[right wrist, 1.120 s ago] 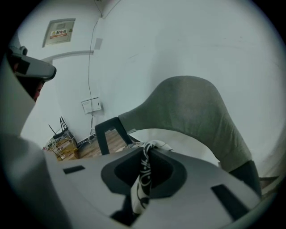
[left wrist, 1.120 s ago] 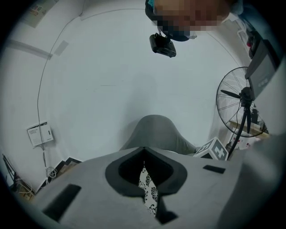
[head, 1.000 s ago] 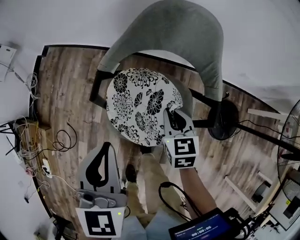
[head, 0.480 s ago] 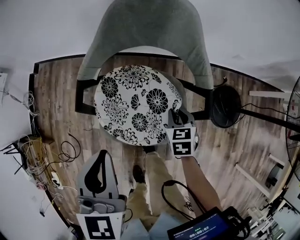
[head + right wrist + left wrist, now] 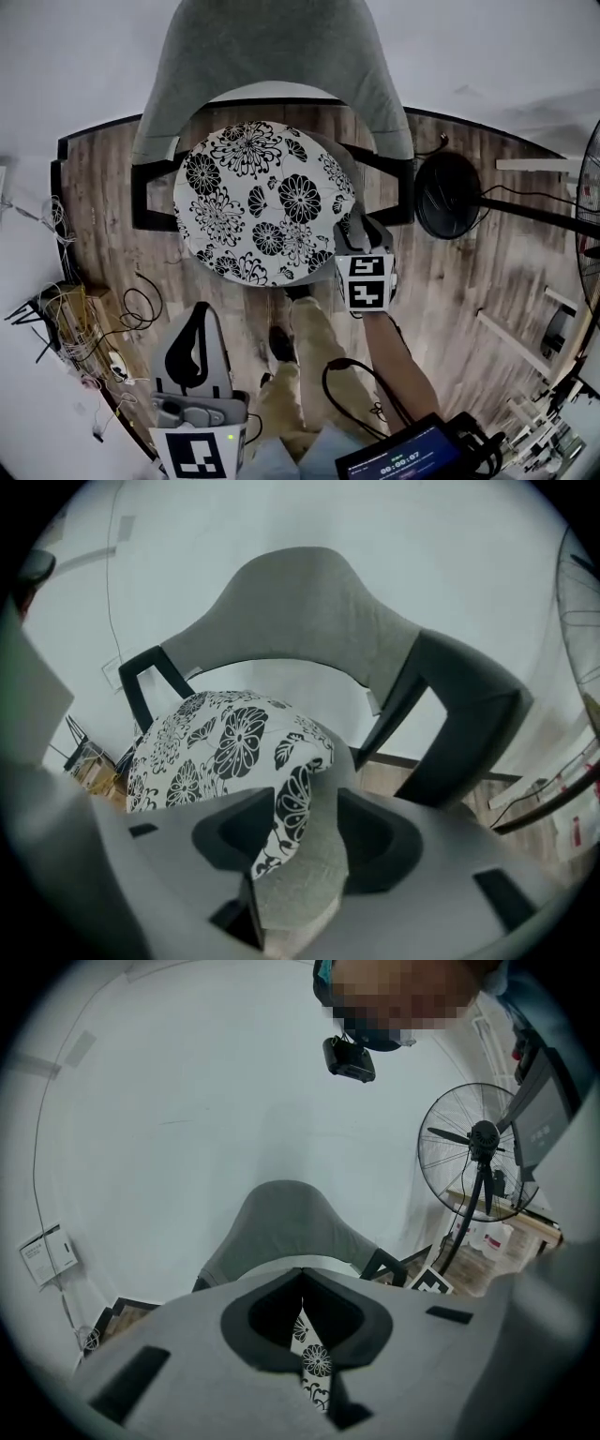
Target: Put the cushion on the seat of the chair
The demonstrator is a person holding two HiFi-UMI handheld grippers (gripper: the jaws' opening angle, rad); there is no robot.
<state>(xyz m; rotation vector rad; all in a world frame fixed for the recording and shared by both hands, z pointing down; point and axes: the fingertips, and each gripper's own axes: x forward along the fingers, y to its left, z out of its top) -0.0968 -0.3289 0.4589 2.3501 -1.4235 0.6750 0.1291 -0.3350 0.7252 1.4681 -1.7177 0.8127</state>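
Cushion: I see the round cushion [image 5: 258,202], white with black flowers, lying flat on the seat [image 5: 350,176] and covering nearly all of it. Only a thin grey strip of seat shows along its right side.

Chair: the chair [image 5: 272,56] has a grey curved back and dark arms. It stands on the wooden floor [image 5: 103,187] with its back close to the white wall [image 5: 487,47].

Right gripper: my right gripper [image 5: 359,228] is tilted down at the cushion's near right edge. Its jaws have just been opening and now stand wide apart.

Between the right jaws: in the right gripper view the cushion's rim curls up into the gap, turned over so its plain grey underside faces me. The cloth sits loose there, released and not pinched.

Left gripper: my left gripper [image 5: 300,1274] hangs low and near me, well apart from the chair. Its jaws are clenched tip to tip on nothing. Through the thin slit below the tips I catch a sliver of the flower print farther off.

Arm: my right arm [image 5: 398,361] reaches forward from the bottom of the head view to the right gripper.

Surroundings: a standing fan [image 5: 483,1138] is to the right of the chair. Loose cables [image 5: 131,305] lie on the floor at the left.
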